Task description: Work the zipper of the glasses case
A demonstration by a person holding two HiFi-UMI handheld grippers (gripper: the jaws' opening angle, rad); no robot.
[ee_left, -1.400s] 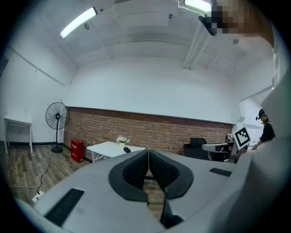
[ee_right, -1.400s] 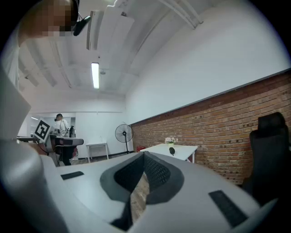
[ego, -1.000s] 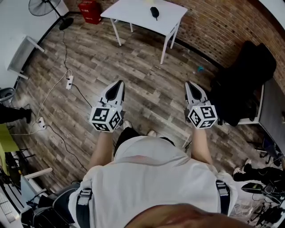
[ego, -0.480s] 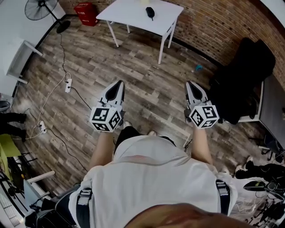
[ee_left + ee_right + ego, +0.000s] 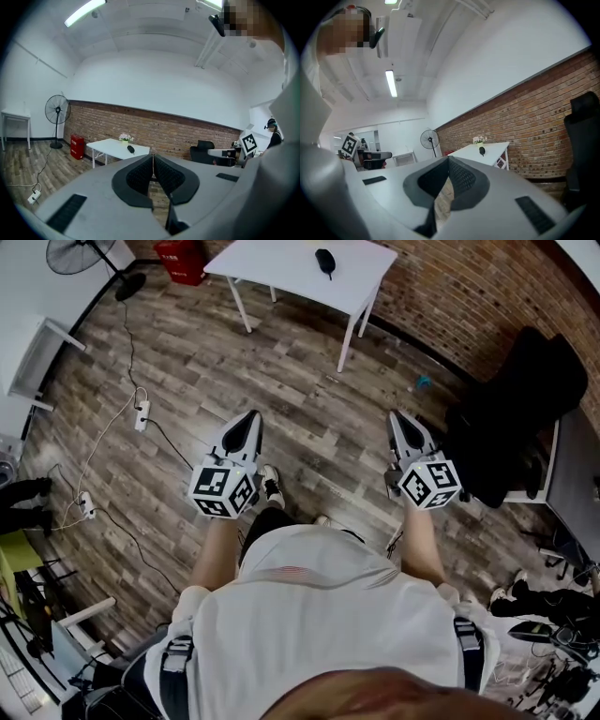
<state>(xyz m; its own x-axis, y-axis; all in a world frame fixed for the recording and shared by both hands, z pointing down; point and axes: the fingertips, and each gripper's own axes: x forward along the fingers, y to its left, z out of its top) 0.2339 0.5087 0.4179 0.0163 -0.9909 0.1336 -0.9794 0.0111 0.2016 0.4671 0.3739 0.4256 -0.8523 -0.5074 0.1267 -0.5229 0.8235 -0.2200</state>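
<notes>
The glasses case (image 5: 324, 259) is a small dark oval lying on a white table (image 5: 281, 266) far ahead across the wooden floor. It also shows small in the left gripper view as the case (image 5: 131, 149) and in the right gripper view as the case (image 5: 482, 150). My left gripper (image 5: 251, 415) and right gripper (image 5: 401, 415) are held out level in front of the person's body, far short of the table. Both are shut with nothing between the pads, as the left gripper (image 5: 153, 157) and the right gripper (image 5: 448, 159) show close up.
A standing fan (image 5: 89, 254) and a red box (image 5: 183, 261) stand left of the table. A power strip with cables (image 5: 142, 413) lies on the floor at left. A black chair (image 5: 511, 418) and a brick wall (image 5: 469, 296) are at right. A small flower pot (image 5: 124, 138) sits on the table.
The person has taken a step: a shoe now shows on the floor beside the left gripper. Both grippers travelled along with the body, still shut and empty.
</notes>
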